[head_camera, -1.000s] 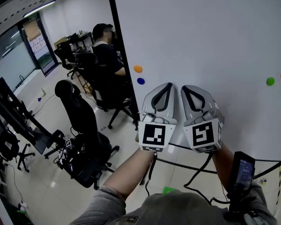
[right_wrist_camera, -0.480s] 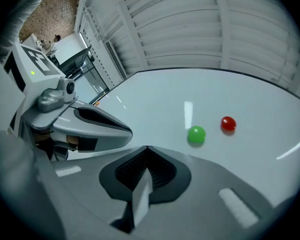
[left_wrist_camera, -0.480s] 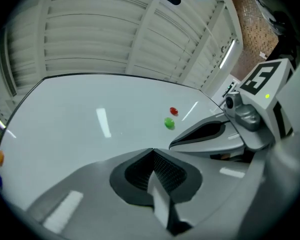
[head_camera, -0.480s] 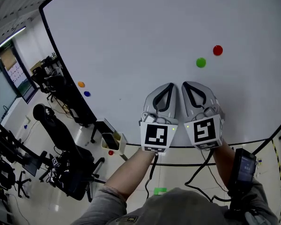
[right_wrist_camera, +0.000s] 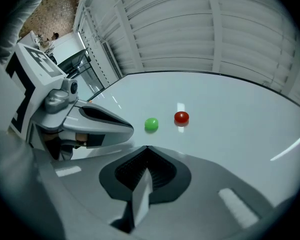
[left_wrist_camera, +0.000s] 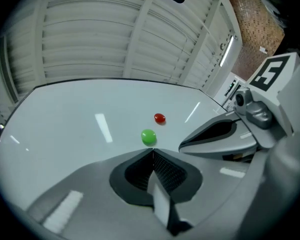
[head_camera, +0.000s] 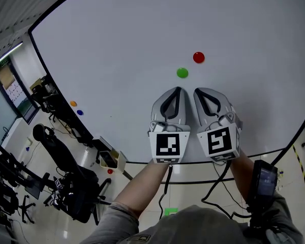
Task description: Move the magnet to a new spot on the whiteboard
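While left tool (head_camera: 176, 90) and right tool (head_camera: 198, 92) hover shut, nothing's grabbed.
Green magnet (head_camera: 182, 72) sits on the whiteboard (head_camera: 132, 39) just past their tips.

The left tongs (head_camera: 176, 89) and right tongs (head_camera: 195, 90) are pale grey shells with black-lined, loop-shaped jaws, each backed by a white cube (head_camera: 168, 145) printed with black square markers, with black cables (head_camera: 165, 179) trailing toward grey sleeves (head_camera: 109, 222).
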